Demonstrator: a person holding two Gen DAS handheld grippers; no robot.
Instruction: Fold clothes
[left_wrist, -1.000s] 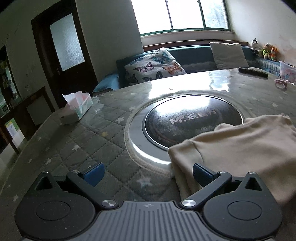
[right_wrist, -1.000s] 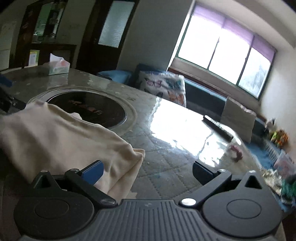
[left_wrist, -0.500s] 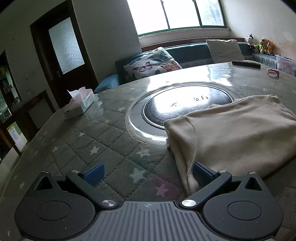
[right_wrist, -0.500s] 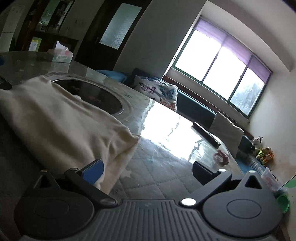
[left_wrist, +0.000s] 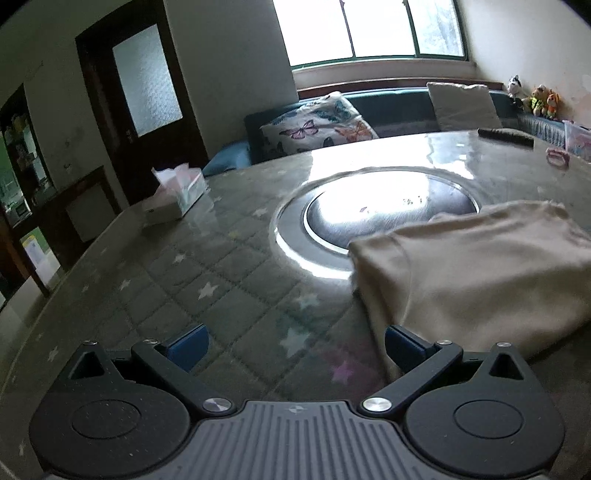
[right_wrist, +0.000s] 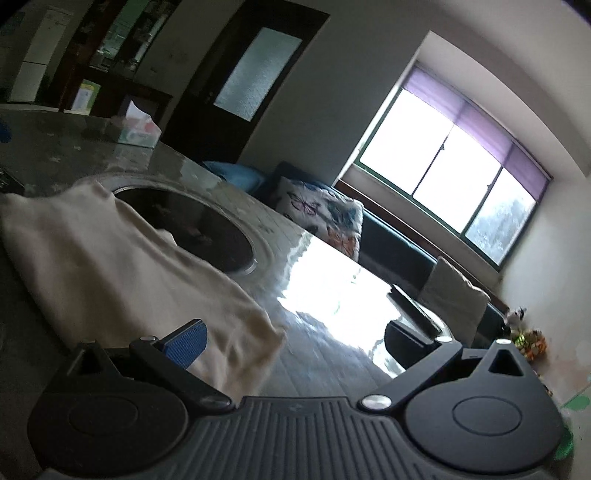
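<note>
A cream garment (left_wrist: 476, 273) lies folded on the round table, partly over the dark glass disc (left_wrist: 388, 210) at its centre. My left gripper (left_wrist: 295, 341) is open and holds nothing; it hovers just off the garment's left edge, whose cloth lies by the right fingertip. In the right wrist view the same garment (right_wrist: 122, 273) spreads to the left. My right gripper (right_wrist: 295, 336) is open and empty, tilted, with its left fingertip over the garment's near corner.
A tissue box (left_wrist: 175, 197) stands at the table's far left. A dark remote (left_wrist: 506, 136) and a pink ring (left_wrist: 557, 159) lie at the far right. The table's star-patterned cover (left_wrist: 207, 280) shows at left. A sofa with cushions (left_wrist: 317, 127) is beyond.
Both grippers have pulled back from the garment, staying open. The right gripper has tilted and lifted. The garment lies still on the table.
</note>
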